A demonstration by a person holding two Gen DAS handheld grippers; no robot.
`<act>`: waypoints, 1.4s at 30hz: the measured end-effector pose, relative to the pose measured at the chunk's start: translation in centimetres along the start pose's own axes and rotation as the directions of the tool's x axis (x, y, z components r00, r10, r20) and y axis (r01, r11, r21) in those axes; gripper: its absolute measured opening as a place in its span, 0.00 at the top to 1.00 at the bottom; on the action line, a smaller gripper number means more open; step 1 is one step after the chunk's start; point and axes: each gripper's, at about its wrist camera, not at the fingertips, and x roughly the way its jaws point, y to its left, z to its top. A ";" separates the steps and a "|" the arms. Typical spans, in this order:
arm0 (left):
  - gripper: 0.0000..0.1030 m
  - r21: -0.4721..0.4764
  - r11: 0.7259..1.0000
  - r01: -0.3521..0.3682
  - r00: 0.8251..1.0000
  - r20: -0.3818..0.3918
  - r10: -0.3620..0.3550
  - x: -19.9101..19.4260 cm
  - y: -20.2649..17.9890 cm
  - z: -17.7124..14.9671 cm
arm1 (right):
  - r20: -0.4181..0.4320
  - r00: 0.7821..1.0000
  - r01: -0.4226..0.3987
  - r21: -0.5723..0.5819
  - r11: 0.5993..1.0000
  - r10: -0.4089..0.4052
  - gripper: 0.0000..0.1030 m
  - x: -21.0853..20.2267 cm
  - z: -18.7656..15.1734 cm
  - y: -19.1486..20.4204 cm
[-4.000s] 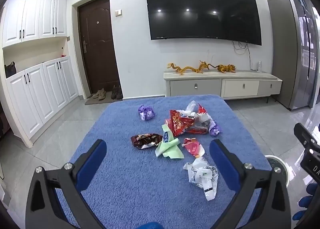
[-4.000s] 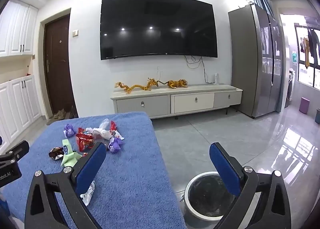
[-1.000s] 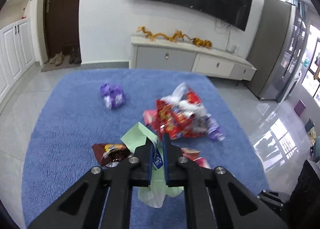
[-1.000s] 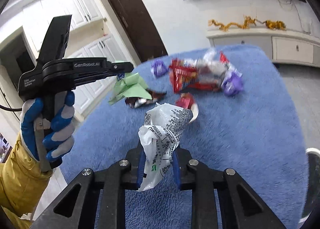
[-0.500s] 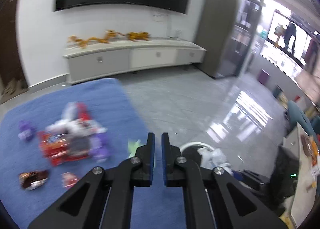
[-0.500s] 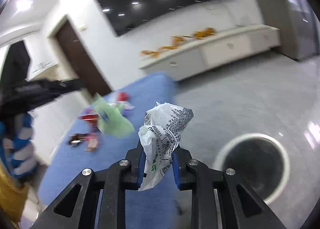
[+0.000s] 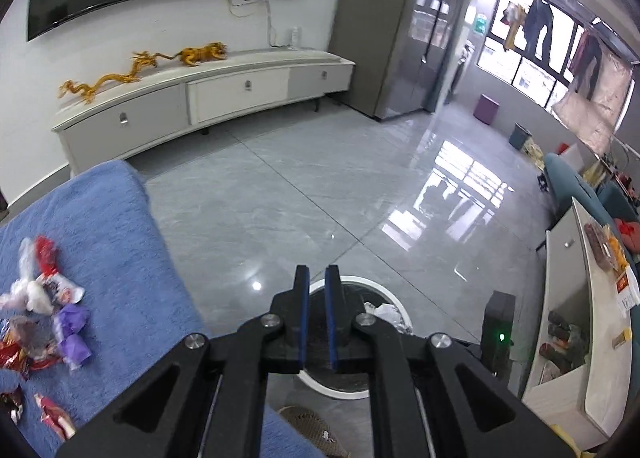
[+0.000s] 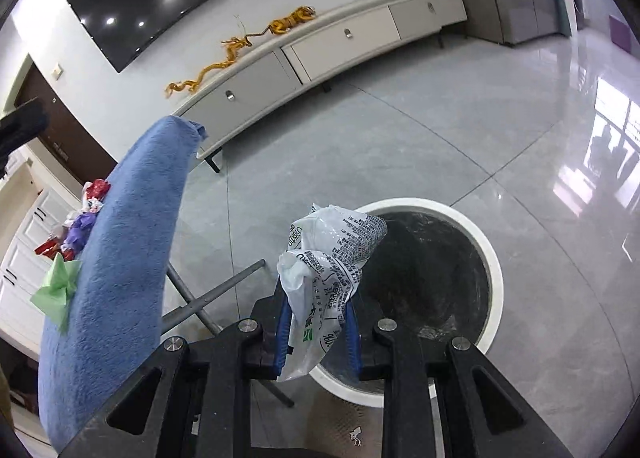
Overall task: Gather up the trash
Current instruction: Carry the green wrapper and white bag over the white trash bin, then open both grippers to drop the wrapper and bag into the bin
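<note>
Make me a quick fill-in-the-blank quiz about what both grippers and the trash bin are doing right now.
1. The right gripper is shut on a crumpled white ____ wrapper.
2. The trash bin has a ____ rim.
3. The left gripper holds ____ between its pads.
4. The green wrapper lies at the edge of the ____ cloth.

Answers: plastic; white; nothing; blue

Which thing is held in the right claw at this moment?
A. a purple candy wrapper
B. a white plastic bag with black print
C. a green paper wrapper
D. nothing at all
B: in the right wrist view the right claw pinches the white printed plastic bag between its blue pads, close above the white-rimmed trash bin.
</note>
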 end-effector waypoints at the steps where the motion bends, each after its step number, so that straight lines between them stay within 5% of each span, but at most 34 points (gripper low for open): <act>1: 0.92 -0.008 1.000 -0.003 1.000 0.009 0.003 -0.8 0.9 -0.5 | -0.004 1.000 -0.002 0.002 1.000 0.002 0.79 0.3 0.1 0.1; 4: 0.81 -0.027 0.999 -0.034 0.999 0.021 0.034 -2.9 3.2 -1.8 | -0.022 1.000 -0.007 0.005 1.000 0.007 0.79 0.9 -0.4 0.1; 6: 0.49 -0.048 0.997 -0.066 0.998 0.019 0.067 -4.6 5.0 -3.3 | -0.028 1.000 -0.009 0.009 1.000 0.009 0.79 1.3 -0.7 0.0; 8: 0.40 -0.073 0.992 -0.103 0.994 0.016 0.104 -6.2 6.9 -4.8 | -0.028 1.000 -0.010 0.011 1.000 0.010 0.79 1.3 -1.0 0.1; 14: 0.40 -0.074 0.984 -0.161 0.984 -0.089 0.154 -5.8 9.6 -8.9 | -0.004 1.000 0.006 0.027 1.000 -0.005 0.79 1.0 -1.0 -0.4; 20: 0.40 -0.016 0.984 -0.177 0.976 -0.134 0.173 -3.1 9.6 -9.6 | 0.000 0.999 0.038 0.049 0.998 -0.038 0.79 1.2 -1.1 -0.8; 25: 0.44 -0.012 0.973 -0.230 0.952 -0.212 0.222 -1.0 10.6 -10.4 | -0.027 0.999 0.047 0.041 0.998 -0.046 0.78 2.1 -1.4 -0.7; 27: 0.66 -0.040 0.980 -0.195 0.958 -0.222 0.181 -1.0 11.0 -11.1 | -0.033 0.998 0.049 0.037 0.998 -0.047 0.78 2.4 -1.4 -0.8; 30: 0.80 -0.047 0.981 -0.188 0.966 -0.192 0.176 -1.9 10.7 -11.1 | -0.042 0.998 0.053 0.041 0.998 -0.052 0.76 3.0 -1.5 -1.1; 36: 0.83 -0.100 0.987 -0.128 0.983 -0.148 0.112 -3.2 9.7 -9.3 | -0.064 0.996 0.063 0.065 0.996 -0.059 0.75 4.1 -1.7 -2.4; 42: 0.82 -0.102 0.995 0.011 0.994 -0.110 -0.022 -2.1 5.6 -4.8 | -0.080 0.994 0.080 0.084 0.993 -0.073 0.69 4.9 -1.8 -3.8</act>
